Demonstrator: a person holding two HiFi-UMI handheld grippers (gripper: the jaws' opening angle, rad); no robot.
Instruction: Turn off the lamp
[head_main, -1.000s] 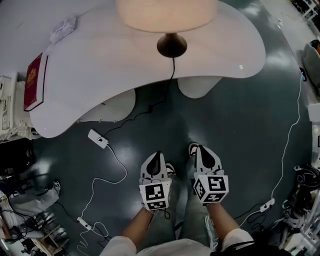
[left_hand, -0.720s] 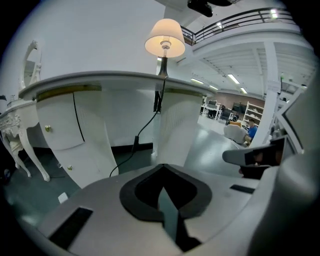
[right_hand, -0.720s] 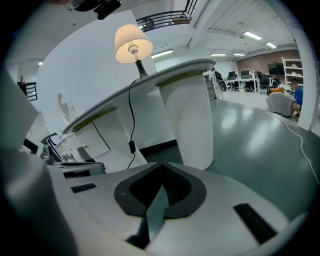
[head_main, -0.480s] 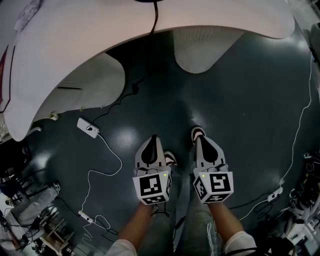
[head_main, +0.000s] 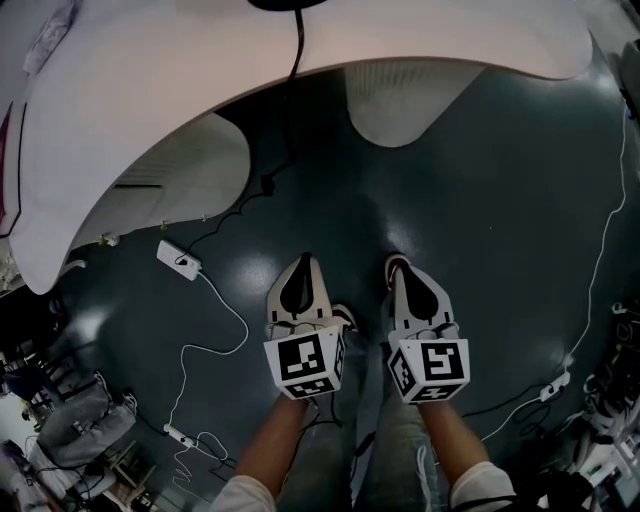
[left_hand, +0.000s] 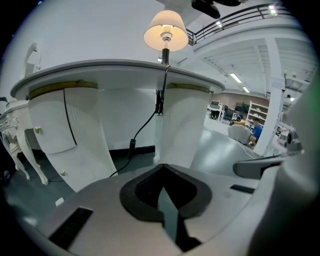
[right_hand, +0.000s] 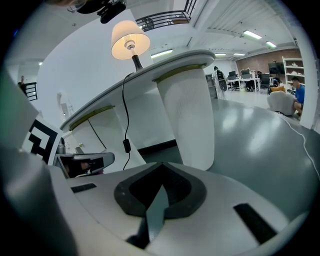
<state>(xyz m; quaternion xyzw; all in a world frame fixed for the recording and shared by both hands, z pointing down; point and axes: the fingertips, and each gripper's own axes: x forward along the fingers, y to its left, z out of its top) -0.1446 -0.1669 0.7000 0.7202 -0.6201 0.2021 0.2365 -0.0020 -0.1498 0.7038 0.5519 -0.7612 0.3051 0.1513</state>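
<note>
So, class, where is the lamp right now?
The lamp stands lit on the white table, high in both gripper views; its black cord drops over the table edge between the two white pedestals.

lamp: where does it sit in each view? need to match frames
Head view: only the dark base shows, cut off by the top edge, at centre.
Left gripper view: lamp lit, top centre, on the table.
Right gripper view: lamp lit, upper left.
Shared landmark: its black cord hanging off the table edge.
</note>
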